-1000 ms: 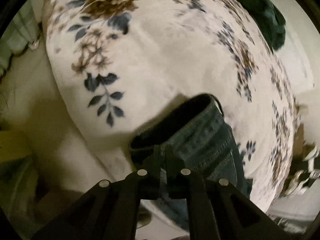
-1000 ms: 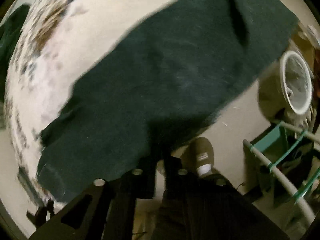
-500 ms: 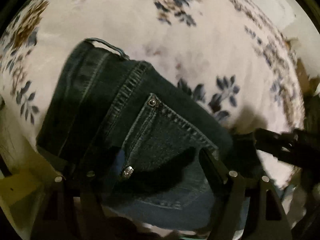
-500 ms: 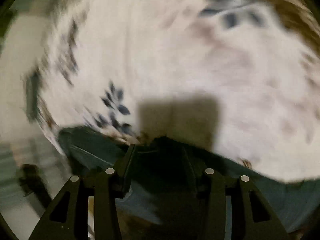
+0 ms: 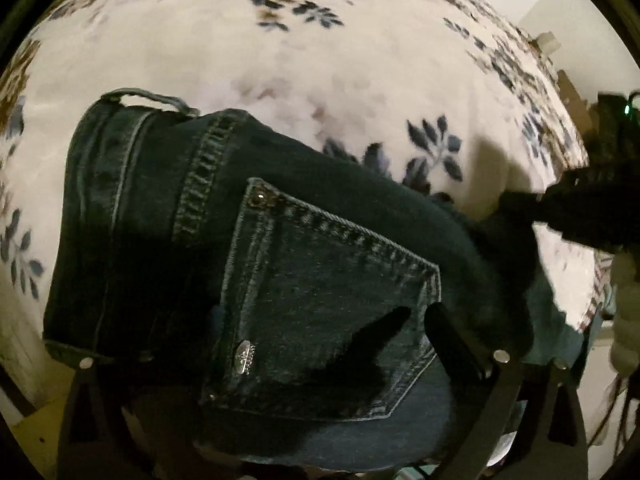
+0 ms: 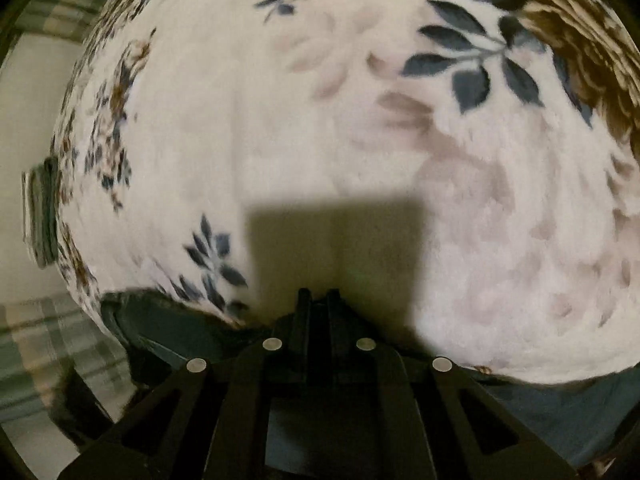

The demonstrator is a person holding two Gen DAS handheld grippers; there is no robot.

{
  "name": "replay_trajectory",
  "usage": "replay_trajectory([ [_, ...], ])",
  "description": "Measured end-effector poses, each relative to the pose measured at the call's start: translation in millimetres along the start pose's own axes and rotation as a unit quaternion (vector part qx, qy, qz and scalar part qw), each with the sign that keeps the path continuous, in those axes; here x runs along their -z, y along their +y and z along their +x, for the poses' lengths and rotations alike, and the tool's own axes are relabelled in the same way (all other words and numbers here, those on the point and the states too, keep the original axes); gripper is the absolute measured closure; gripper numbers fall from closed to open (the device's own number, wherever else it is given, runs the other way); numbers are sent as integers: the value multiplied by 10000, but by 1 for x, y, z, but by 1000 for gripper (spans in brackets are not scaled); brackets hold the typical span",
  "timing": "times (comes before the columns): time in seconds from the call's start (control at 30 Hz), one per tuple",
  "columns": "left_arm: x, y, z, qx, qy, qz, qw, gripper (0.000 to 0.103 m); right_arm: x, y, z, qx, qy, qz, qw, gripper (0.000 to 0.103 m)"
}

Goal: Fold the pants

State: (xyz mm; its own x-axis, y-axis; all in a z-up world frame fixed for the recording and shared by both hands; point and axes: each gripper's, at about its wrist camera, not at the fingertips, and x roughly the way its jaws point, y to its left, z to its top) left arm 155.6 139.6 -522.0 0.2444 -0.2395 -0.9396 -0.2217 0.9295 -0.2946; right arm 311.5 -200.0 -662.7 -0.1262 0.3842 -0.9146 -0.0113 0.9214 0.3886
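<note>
Jeans (image 5: 280, 264) under spread left claw (image 5: 320, 320) (pocket up).

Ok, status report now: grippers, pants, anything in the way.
Left gripper open over jeans back pocket. Right gripper shut; grip unclear. Jeans on floral blanket. No obstruction visible.

The jeans (image 5: 280, 264) are dark blue denim with paler blue-grey stitching along the seams and around the back pocket (image 5: 320, 312), which carries silver rivets. The blanket (image 6: 320, 120) under them is creamy white, printed with slate-blue leaf sprays, brown flowers and faint pinkish-beige petals. Both grippers, left (image 5: 316, 320) and right (image 6: 318, 300), are black with silver screw heads. At the edge, a green-and-cream plaid fabric (image 6: 52, 344).
</note>
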Motion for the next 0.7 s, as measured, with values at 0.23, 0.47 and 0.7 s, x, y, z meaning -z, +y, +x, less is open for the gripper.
replay_trajectory([
  [0.23, 3, 34, -53, 180, -313, -673, 9971, 0, 17, 9, 4, -236, 382, 288, 9986, 76],
  [0.47, 13, 99, -73, -124, -185, -1650, 9860, 0, 114, -26, -16, -1133, 285, 1679, 9789, 60],
  [0.7, 13, 128, -56, 20, -23, -2170, 9762, 0, 220, -29, 57, -1971, 1090, 3307, 9165, 60],
])
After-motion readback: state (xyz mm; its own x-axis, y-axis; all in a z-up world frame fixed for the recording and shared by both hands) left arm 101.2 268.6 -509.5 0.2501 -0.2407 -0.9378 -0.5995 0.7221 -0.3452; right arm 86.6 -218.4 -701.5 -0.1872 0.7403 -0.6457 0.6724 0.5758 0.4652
